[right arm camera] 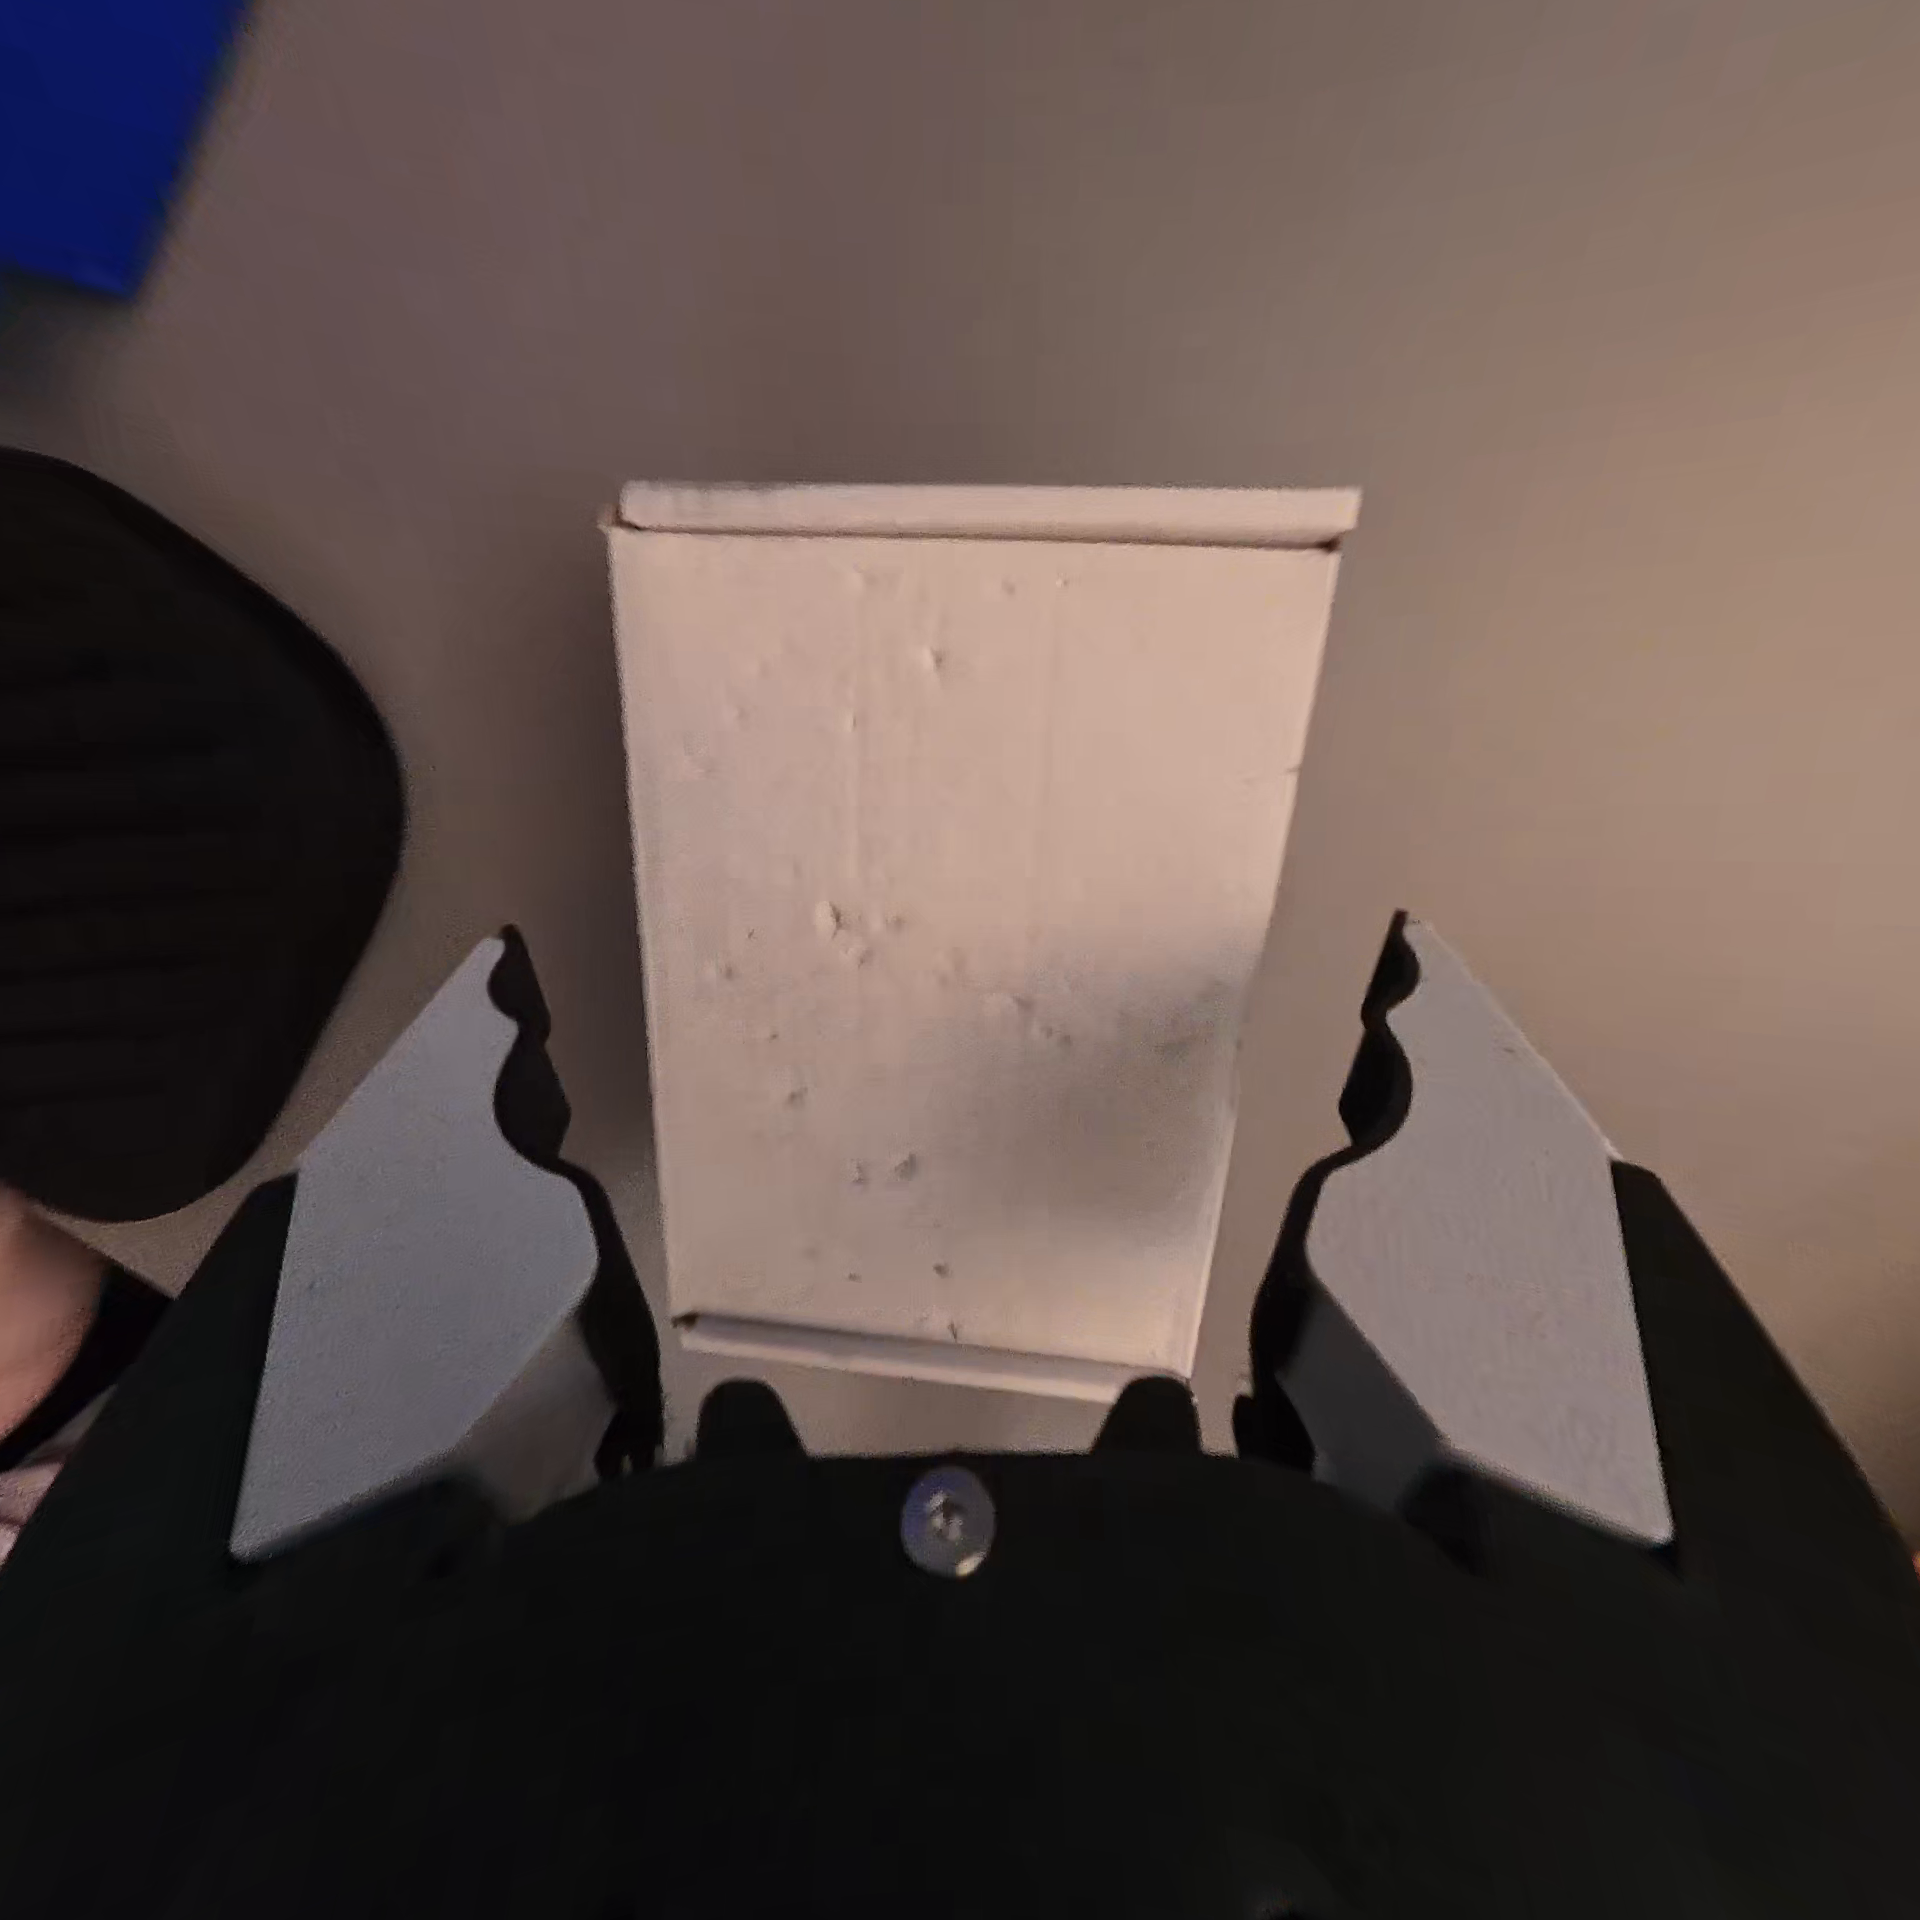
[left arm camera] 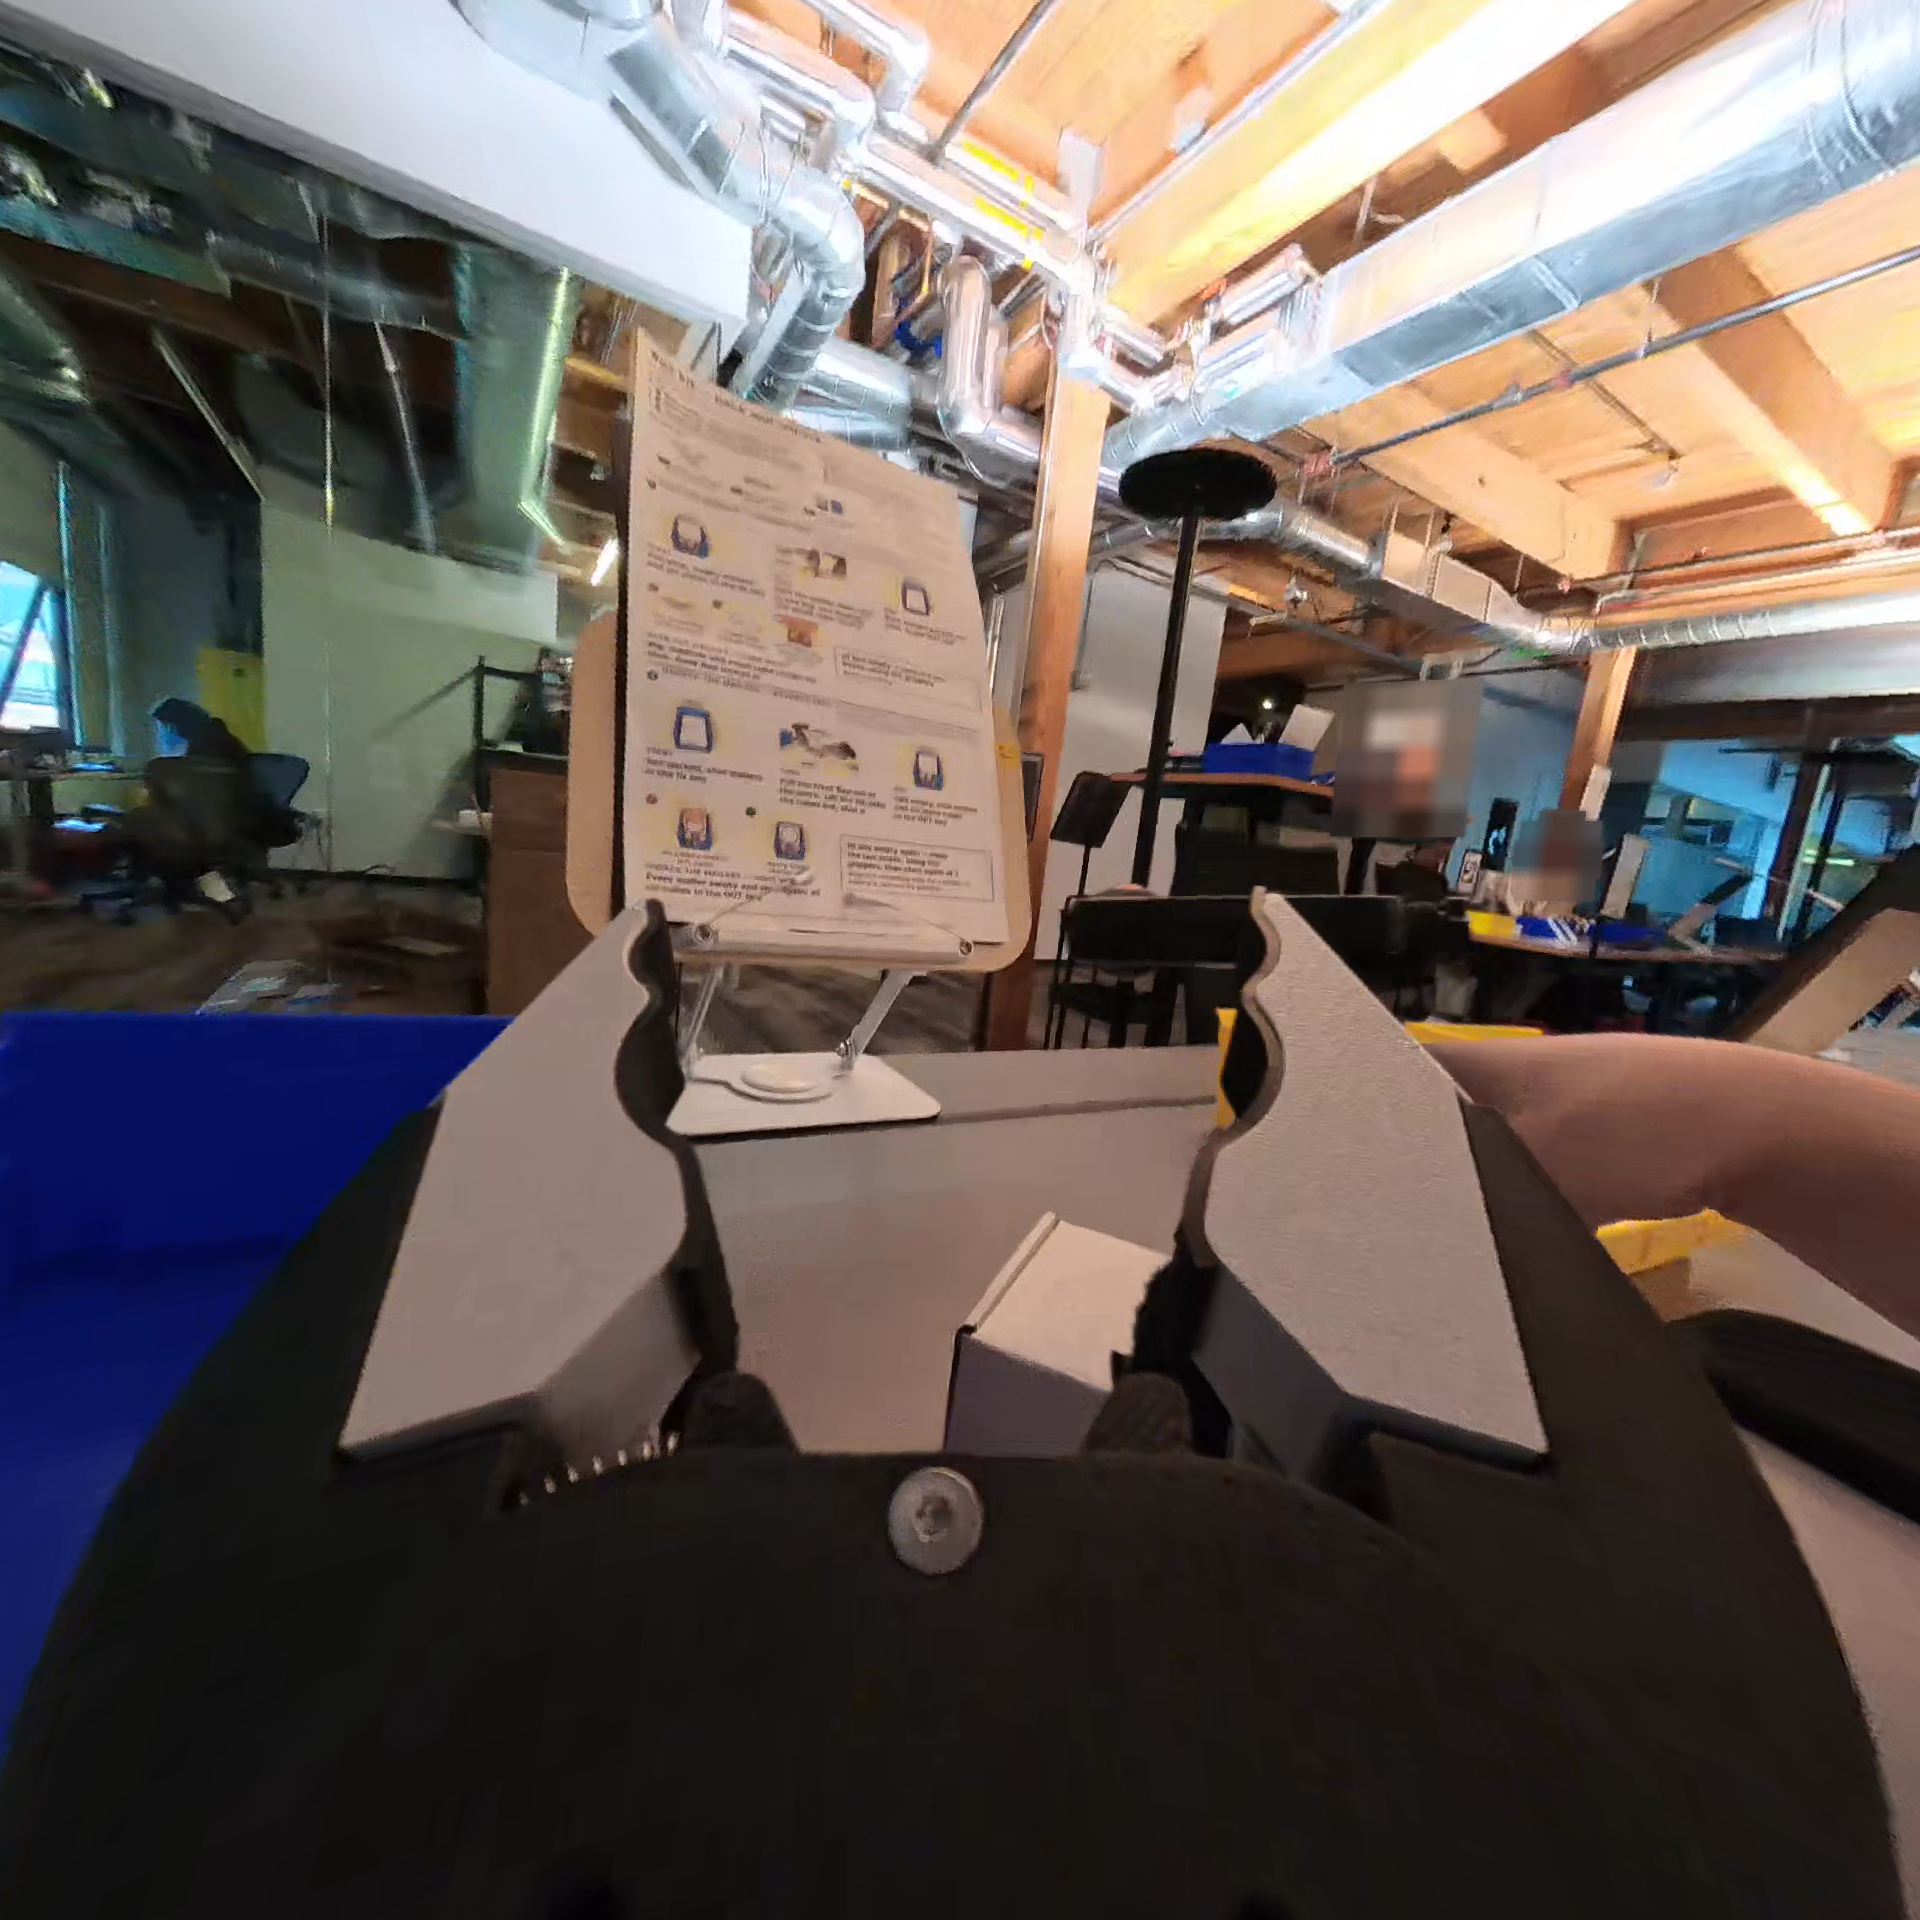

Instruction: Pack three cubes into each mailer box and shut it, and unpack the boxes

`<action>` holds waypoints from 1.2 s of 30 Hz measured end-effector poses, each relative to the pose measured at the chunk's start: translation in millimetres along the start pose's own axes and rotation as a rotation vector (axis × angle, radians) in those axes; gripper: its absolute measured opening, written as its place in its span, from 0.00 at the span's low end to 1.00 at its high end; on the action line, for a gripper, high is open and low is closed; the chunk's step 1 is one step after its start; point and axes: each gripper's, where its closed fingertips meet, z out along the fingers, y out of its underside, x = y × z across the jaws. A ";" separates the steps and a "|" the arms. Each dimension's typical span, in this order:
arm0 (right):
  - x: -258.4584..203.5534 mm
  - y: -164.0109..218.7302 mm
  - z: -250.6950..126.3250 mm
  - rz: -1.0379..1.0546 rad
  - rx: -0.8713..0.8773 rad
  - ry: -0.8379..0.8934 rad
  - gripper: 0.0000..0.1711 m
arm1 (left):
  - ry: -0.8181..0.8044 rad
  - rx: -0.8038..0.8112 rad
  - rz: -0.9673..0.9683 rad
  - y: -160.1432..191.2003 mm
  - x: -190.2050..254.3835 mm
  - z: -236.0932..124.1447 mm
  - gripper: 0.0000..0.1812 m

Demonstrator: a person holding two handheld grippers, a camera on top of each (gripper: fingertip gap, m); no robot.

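Observation:
A white mailer box [right arm camera: 945, 914] lies shut and flat on the grey table [right arm camera: 1039, 260]. My right gripper [right arm camera: 956, 966] looks straight down on it, open, with a finger on either side of the box and not touching it. In the left wrist view a corner of the white box [left arm camera: 1049, 1340] shows low between the fingers. My left gripper [left arm camera: 951, 956] is open and empty, held level above the table and pointing at the far edge. No cubes are in view.
A blue bin [left arm camera: 177, 1195] stands at the left and shows as a blue corner in the right wrist view [right arm camera: 94, 135]. A yellow bin [left arm camera: 1652, 1242] sits at the right behind a person's forearm [left arm camera: 1683, 1132]. An instruction sheet on a stand [left arm camera: 810, 727] is at the table's far edge. The black body of the other gripper [right arm camera: 156, 831] is left of the box.

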 end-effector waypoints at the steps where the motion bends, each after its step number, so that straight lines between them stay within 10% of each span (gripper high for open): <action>1: 3.1 1.7 5.7 -0.006 -0.035 0.038 0.88 | 0.000 -0.012 0.002 2.8 0.3 1.3 0.58; 24: 47.7 38.2 -28.4 -0.020 -0.278 0.076 0.75 | 0.051 -0.178 0.004 39.6 11.2 14.3 0.55; 36: 174.7 76.8 -223.2 0.024 -0.287 0.086 0.75 | 0.101 -0.257 0.026 58.1 25.9 19.6 0.55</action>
